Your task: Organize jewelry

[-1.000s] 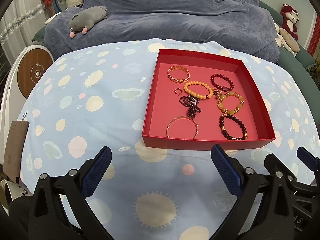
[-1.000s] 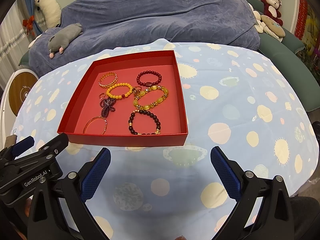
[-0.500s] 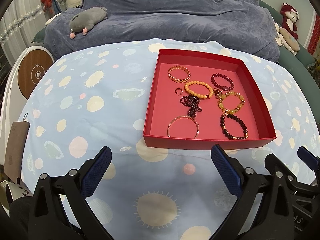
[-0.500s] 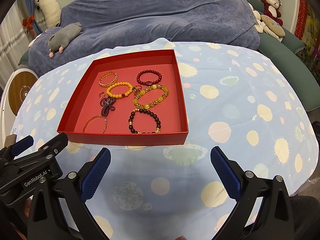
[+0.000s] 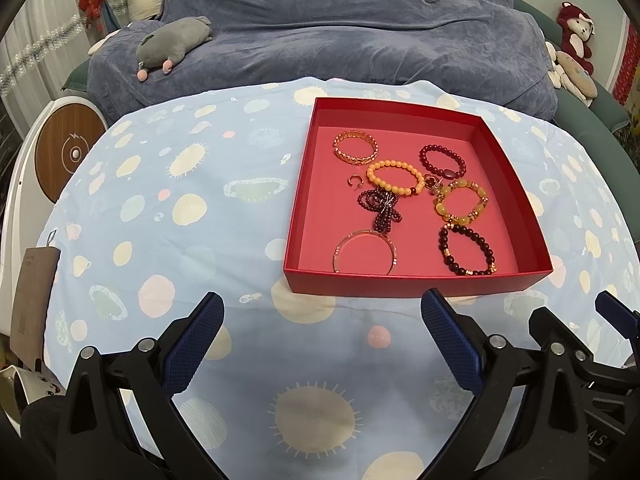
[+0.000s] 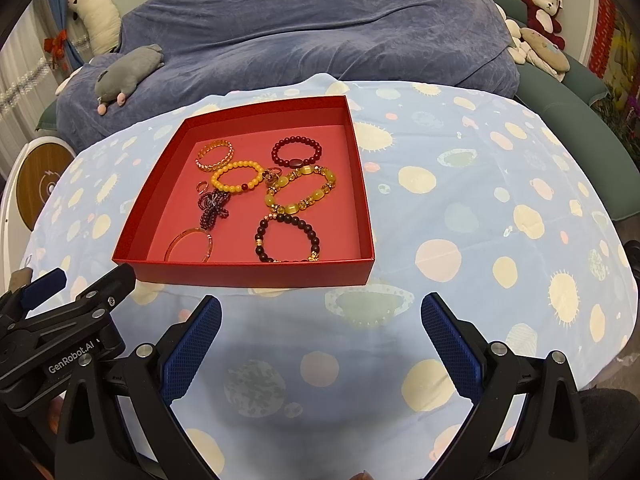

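A shallow red box sits on the spotted blue cloth and holds several bracelets: a gold chain one, an orange bead one, a dark red bead one, a yellow stone one, a dark bead one, a thin bangle, a purple bead tangle and a small ring. My left gripper hovers open just in front of the box, empty. My right gripper is open and empty too, near the box's front right corner.
The table's blue cloth spreads left and right of the box. Behind is a blue-covered sofa with a grey plush and more soft toys. A round white and wood device stands at the left.
Both views have shifted very slightly; the box sits a touch lower in the frames. Neither gripper's jaws moved and the jewelry lies as before.
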The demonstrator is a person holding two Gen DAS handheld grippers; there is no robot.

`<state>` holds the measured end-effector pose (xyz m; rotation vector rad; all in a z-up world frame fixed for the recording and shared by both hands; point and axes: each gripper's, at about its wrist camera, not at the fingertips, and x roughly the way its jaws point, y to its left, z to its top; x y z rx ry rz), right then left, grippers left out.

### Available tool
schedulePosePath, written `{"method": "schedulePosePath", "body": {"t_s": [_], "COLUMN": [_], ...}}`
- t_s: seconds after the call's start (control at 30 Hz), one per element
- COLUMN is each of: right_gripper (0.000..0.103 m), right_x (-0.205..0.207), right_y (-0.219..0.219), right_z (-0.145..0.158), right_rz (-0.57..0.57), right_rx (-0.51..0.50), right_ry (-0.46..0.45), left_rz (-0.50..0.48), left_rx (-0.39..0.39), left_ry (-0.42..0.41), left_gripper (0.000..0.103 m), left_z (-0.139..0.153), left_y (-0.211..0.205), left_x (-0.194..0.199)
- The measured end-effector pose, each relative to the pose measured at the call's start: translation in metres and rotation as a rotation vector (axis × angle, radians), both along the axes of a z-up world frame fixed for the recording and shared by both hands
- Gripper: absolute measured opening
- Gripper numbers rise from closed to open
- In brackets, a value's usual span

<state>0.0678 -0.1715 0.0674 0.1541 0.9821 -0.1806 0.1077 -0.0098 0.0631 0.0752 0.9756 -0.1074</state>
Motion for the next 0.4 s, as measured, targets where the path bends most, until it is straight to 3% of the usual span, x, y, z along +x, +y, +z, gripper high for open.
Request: {"method": "schedulePosePath", "body": {"t_s": [0.4], "right_gripper": [0.097], "right_x": [-0.0030], "right_y": [-0.0020], "right_z": [-0.0034], "right_rz": [-0.004], "right_rx": [-0.002], "right_ry": [0.002], "left_rz": [-0.014], "left_rx": [0.006], "left_ry": [-0.008], "left_gripper": [0.094], "left_z": [-0.0024], "left_y": [-0.0027], "left_x": [-0.0002]}}
